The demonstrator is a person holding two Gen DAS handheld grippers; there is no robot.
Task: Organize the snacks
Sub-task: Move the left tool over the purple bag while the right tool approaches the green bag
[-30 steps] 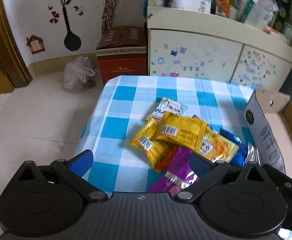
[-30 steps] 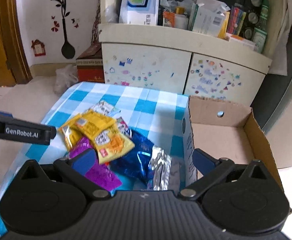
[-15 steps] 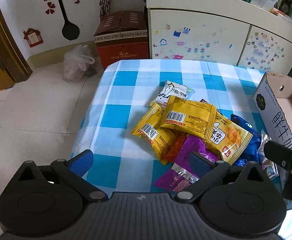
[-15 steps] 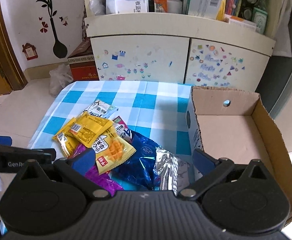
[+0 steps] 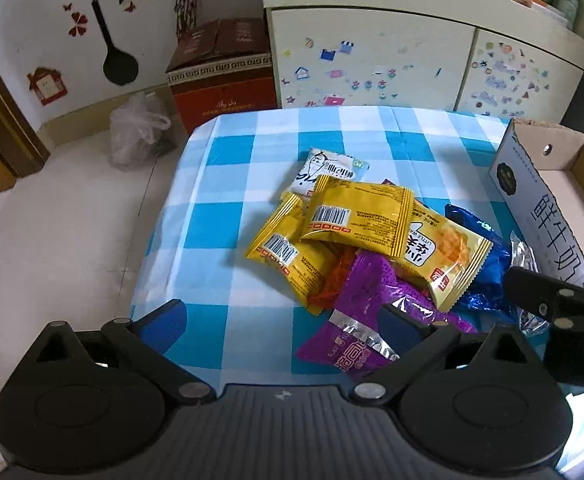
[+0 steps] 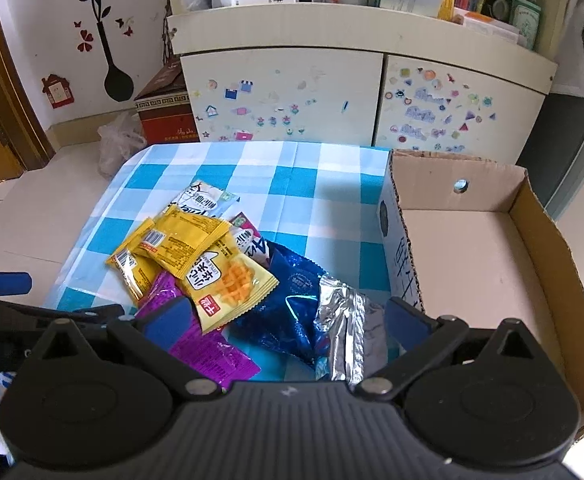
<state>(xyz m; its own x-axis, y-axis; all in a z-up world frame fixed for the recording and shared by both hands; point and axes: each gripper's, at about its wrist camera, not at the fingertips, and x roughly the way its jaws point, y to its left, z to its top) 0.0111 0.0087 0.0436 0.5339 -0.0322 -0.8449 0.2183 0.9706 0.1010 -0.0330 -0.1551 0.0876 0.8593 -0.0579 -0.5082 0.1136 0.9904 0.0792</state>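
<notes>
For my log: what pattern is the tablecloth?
Blue-and-white checks on the tablecloth, clearest in the right wrist view.

Cream cabinet (image 6: 364,96) with stickers — pale, perhaps tiled, floor (image 5: 64,216).

Both wrist views overlook the snack pile (image 5: 368,248) closely.

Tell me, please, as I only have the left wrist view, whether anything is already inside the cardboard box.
Observer: Nothing yet; the right wrist view shows the whole floor of the cardboard box bare.
Operator: Thank you. Is the right gripper open?
Observer: Yes, it is open, with its fingers on either side of the blue packet and the crumpled silver packet.
Operator: Is anything tucked under the yellow packets?
Observer: A white-and-pink packet pokes out from under them, beside the blue one.
</notes>
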